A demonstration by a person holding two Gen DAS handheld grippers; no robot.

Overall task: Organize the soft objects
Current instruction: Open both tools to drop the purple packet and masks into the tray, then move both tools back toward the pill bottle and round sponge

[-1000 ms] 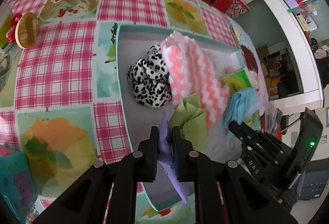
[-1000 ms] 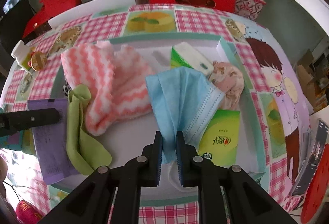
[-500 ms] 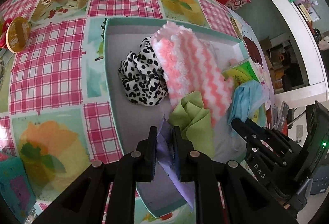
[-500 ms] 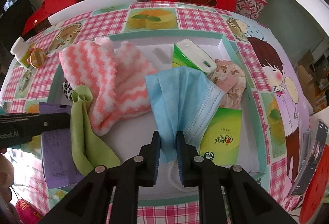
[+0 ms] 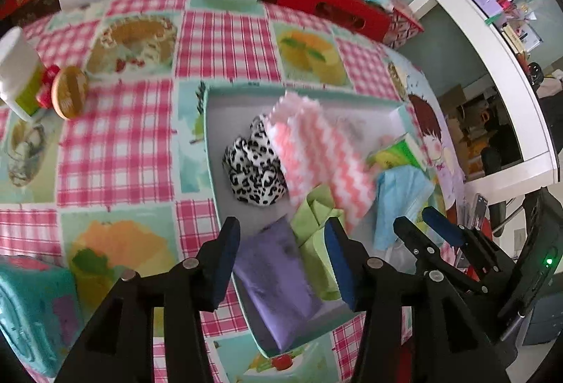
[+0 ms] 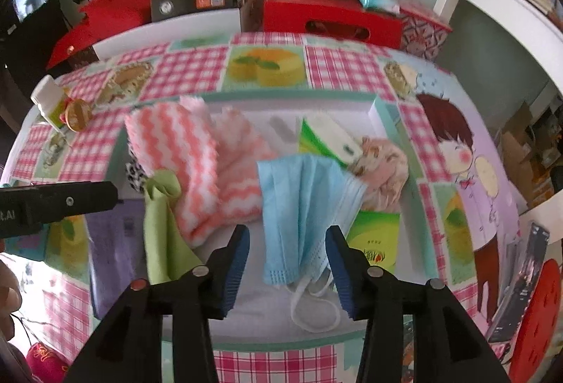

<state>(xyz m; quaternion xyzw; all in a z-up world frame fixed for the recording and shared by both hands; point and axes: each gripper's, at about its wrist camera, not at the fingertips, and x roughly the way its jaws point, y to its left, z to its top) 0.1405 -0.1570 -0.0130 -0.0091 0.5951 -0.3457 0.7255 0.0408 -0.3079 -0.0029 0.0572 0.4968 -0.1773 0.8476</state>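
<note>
Checkered pink-and-white cloth covers the surface [image 5: 116, 150], and a shallow teal-rimmed tray [image 6: 281, 97] sits on it; every place below is given from that tray. Off its left side, well apart, a white bottle [image 5: 16, 76] leans beside a round wooden disc [image 5: 69, 91]. Inside the tray at its left end lies a leopard-print scrunchie [image 5: 255, 173], touching the pink-and-white zigzag cloth [image 6: 183, 150] that spreads across the left half. At the tray's near left corner a flat purple cloth [image 5: 278, 281] lies partly over the rim, with a folded green cloth [image 6: 160, 231] just beside it on the right, its upper end against the zigzag cloth. The left gripper [image 5: 281, 263] hangs above the purple cloth with its jaws opening; the blue pads stand clear on either side of the cloth and do not press it. Toward the tray's middle a blue face mask [image 6: 302, 207] lies pleated, its white ear loops trailing to the near rim. The right gripper [image 6: 286, 263] hovers over the mask's near end, jaws opening, the mask between them but untouched by the pads. Right of the mask a green tissue pack [image 6: 373, 244] lies flat, a second green-and-white pack [image 6: 327, 138] stands tilted behind it, and a peach scrunchie [image 6: 385, 168] rests against the tray's right wall.
</note>
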